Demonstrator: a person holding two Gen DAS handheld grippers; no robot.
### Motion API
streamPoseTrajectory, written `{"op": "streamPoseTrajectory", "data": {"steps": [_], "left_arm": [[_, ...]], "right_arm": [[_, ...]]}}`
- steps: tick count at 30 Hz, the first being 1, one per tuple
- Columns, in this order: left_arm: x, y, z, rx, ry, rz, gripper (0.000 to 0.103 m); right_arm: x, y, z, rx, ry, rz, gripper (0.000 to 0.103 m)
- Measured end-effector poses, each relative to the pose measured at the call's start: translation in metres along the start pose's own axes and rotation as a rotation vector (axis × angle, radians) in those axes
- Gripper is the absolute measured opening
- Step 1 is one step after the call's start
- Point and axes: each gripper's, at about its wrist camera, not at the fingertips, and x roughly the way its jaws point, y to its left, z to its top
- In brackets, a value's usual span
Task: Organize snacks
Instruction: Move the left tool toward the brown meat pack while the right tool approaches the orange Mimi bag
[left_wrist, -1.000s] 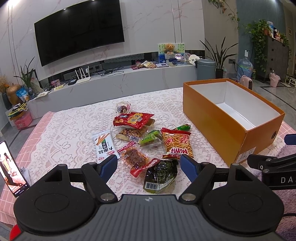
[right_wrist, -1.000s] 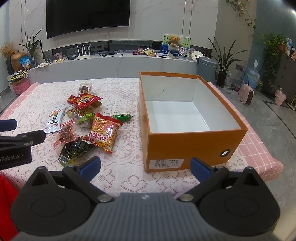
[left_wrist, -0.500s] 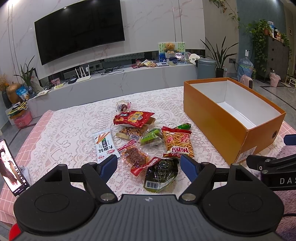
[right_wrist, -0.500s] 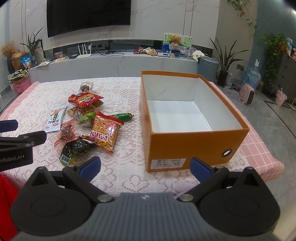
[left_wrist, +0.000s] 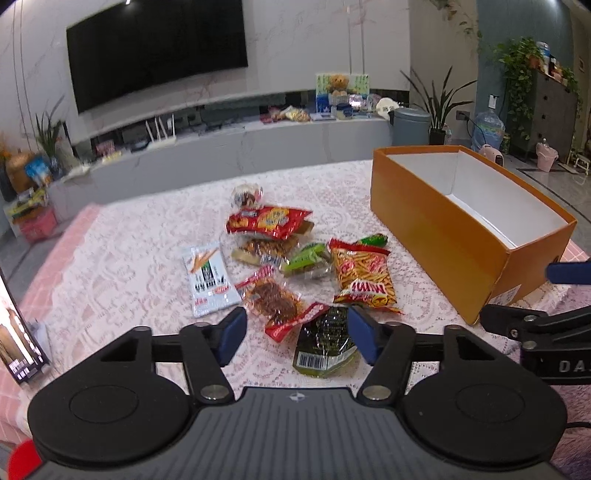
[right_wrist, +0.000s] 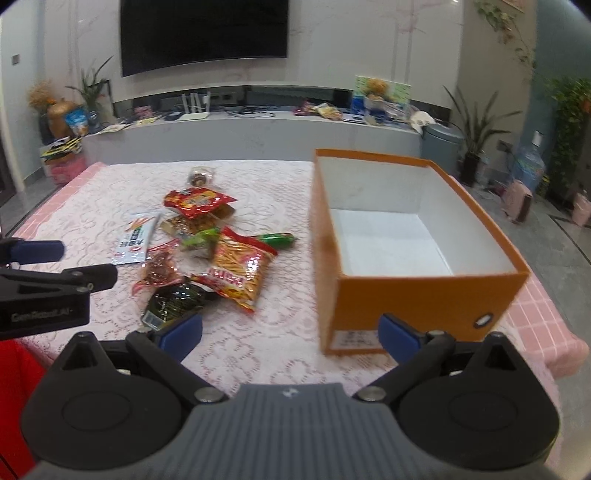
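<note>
Several snack packets lie in a heap on the lace cloth: a red bag (left_wrist: 267, 221), a white packet (left_wrist: 208, 278), an orange stick-snack bag (left_wrist: 364, 273), a dark green packet (left_wrist: 325, 341) nearest me. An empty orange box (left_wrist: 454, 225) stands to their right. My left gripper (left_wrist: 295, 341) hovers above the near edge of the heap, its jaws closing, no pad touching a packet. My right gripper (right_wrist: 290, 334) hangs before the orange box (right_wrist: 410, 236), jaws closing slightly, nothing between them. The heap (right_wrist: 207, 254) lies to its left.
A phone (left_wrist: 16, 339) stands at the table's left edge. Behind the table (right_wrist: 258, 170) runs a low white TV shelf (left_wrist: 236, 144) with clutter, a grey bin (left_wrist: 410, 125) and plants. Pink chequered cloth shows at the table's edges.
The left gripper's blue pads have drawn much closer together. The right gripper's pads have narrowed a little. Both views are blurred by a small shift; the snacks and box lie as before.
</note>
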Motion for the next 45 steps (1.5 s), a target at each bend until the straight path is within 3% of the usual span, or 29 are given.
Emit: {"op": "streamPoseTrajectory", "data": {"steps": [4,9,14,20,22,31,34,45], "left_arm": [[0.012,0.011,-0.001,-0.036,0.042,-0.033,0.054],[0.028,0.024,-0.002,-0.078,0.088,-0.058,0.055],[0.046,0.033,0.0,-0.145,0.148,-0.151,0.056],[0.069,0.047,0.009,-0.229,0.188,-0.12,0.066],[0.077,0.051,0.015,-0.255,0.198,-0.118,0.071],[0.125,0.064,0.034,-0.333,0.267,-0.103,0.072],[0.137,0.068,0.036,-0.367,0.292,-0.086,0.075],[0.165,0.066,0.03,-0.408,0.381,-0.047,0.073]], "right_arm": [[0.015,0.007,0.004,-0.019,0.025,0.029,0.071],[0.037,0.016,0.01,-0.03,0.051,0.081,0.062],[0.06,0.027,0.017,-0.046,0.074,0.116,0.062],[0.086,0.031,0.027,-0.058,0.111,0.135,0.062],[0.096,0.03,0.033,-0.048,0.123,0.138,0.068],[0.155,0.025,0.061,0.064,0.217,0.143,0.071],[0.171,0.021,0.065,0.111,0.255,0.144,0.079],[0.203,0.019,0.059,0.123,0.314,0.146,0.079]]}}
